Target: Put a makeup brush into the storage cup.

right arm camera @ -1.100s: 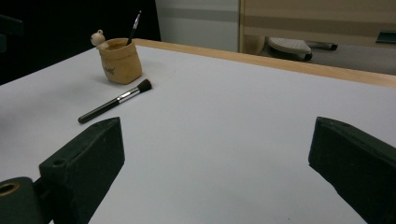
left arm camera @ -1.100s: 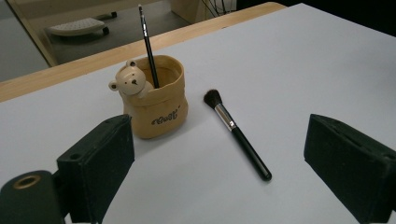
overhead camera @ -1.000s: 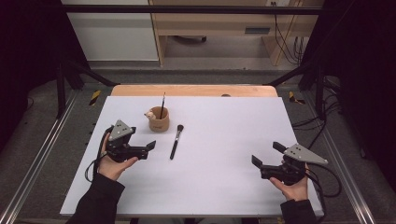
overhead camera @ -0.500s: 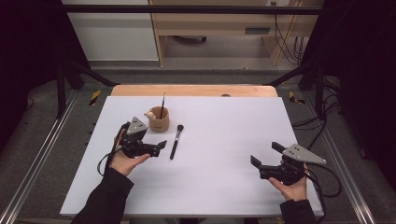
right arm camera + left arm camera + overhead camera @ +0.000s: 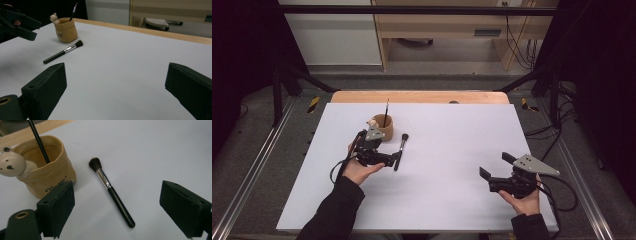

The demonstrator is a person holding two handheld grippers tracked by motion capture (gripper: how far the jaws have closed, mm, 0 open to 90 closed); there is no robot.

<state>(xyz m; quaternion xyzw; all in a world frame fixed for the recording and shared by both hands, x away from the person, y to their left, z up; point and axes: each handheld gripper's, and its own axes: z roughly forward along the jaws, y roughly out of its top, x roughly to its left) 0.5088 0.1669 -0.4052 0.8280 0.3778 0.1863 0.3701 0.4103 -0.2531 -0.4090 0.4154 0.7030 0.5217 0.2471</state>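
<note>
Between the two black jaws of my left gripper (image 5: 117, 212) I see the makeup brush (image 5: 112, 192) lying flat on the white table (image 5: 162, 152). The jaws stand wide apart and touch nothing; they have just been closing a little, but the pads do not press on the brush. Its black handle points toward the gripper and its dark bristles point away. From the high view, the left gripper (image 5: 384, 161) is just beside the lower end of the brush (image 5: 400, 150), and my left hand (image 5: 362, 170) holds it from below.

Just beside the brush stands a small tan cup (image 5: 47, 172) shaped like a paper bag, upright, with a little bear figure (image 5: 11, 165) on its rim. A thin black brush handle (image 5: 38, 141) stands tilted inside the cup. The cup and the lying brush are near but do not touch.

My right gripper (image 5: 494, 172) is well apart from them, near the right edge of the table. Its jaws are also spread wide with nothing between them, and my right hand (image 5: 524, 200) carries it.
</note>
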